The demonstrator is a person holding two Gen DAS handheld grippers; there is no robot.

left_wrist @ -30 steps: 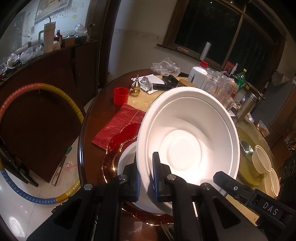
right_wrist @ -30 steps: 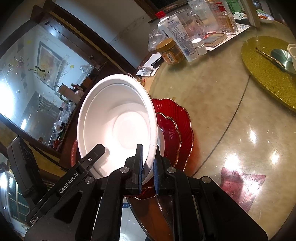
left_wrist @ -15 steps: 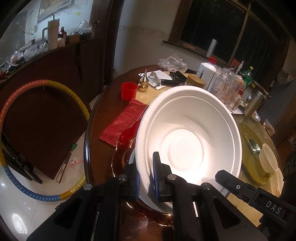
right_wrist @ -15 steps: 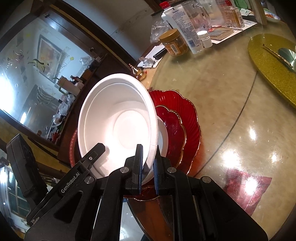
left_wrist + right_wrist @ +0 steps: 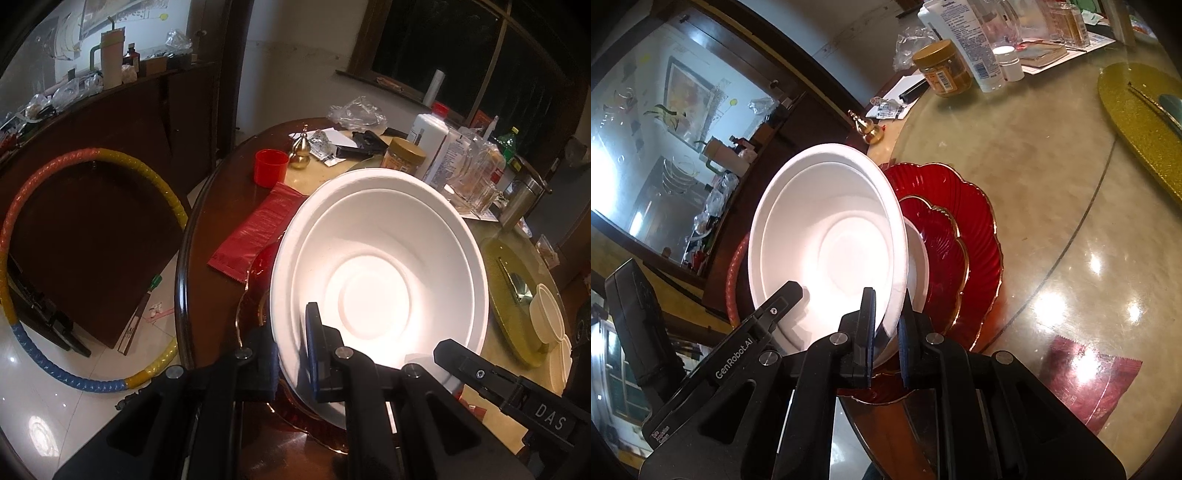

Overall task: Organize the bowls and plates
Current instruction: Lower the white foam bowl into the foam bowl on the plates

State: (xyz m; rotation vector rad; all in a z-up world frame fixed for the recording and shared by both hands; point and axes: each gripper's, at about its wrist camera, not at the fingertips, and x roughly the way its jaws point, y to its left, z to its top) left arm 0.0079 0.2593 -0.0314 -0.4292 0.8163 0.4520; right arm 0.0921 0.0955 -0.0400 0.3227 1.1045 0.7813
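Both tongs (image 5: 291, 354) (image 5: 886, 328) on tilted white bowl (image 5: 376, 280)

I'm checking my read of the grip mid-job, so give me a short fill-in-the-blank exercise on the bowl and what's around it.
1. Both the left gripper and the right gripper are shut on the rim of the white ____.
2. The white bowl is held tilted over two stacked scalloped plates coloured ____.
3. The small cup beside the gold gourd ornament is ____.

Missing words: bowl; red; red
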